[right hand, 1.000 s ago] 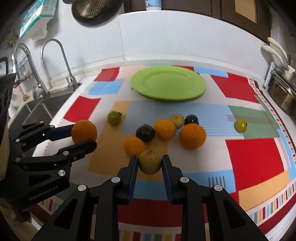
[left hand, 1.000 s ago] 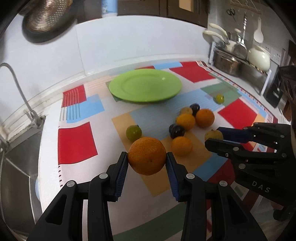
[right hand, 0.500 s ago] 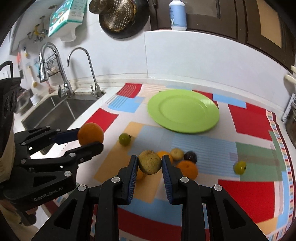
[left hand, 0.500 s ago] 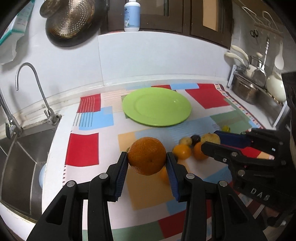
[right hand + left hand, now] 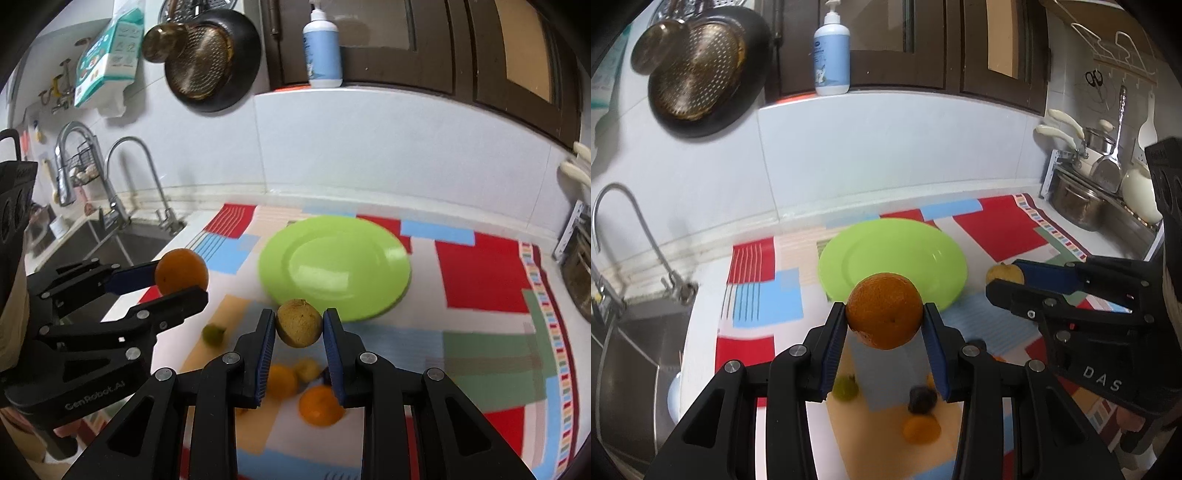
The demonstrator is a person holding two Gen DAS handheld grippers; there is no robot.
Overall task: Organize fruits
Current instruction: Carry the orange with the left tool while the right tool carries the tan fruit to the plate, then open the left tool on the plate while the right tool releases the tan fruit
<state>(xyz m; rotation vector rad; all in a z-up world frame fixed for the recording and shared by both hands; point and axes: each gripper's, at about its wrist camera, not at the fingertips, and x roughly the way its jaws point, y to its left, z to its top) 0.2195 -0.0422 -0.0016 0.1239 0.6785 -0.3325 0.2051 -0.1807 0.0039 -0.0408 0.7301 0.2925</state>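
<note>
**Both Fruits Raised, Plate Ahead of the Jaws**

Both grippers have risen from the tabletop (image 5: 487, 266) since the earlier frame. The left gripper (image 5: 884, 325) has its jaws clamped on the orange (image 5: 884, 311); the right gripper (image 5: 300, 326) has its jaws clamped on the yellow-brown fruit (image 5: 299, 323). The green plate (image 5: 886, 254) lies directly ahead of and below both pairs of jaws, about equally near. Remaining fruit lies beneath the jaws.

Glossy green plate (image 5: 892, 258); dimpled matt orange (image 5: 884, 311) peel; rough speckled yellow fruit (image 5: 299, 323); perforated metal colander (image 5: 694, 70) above plate.
</note>
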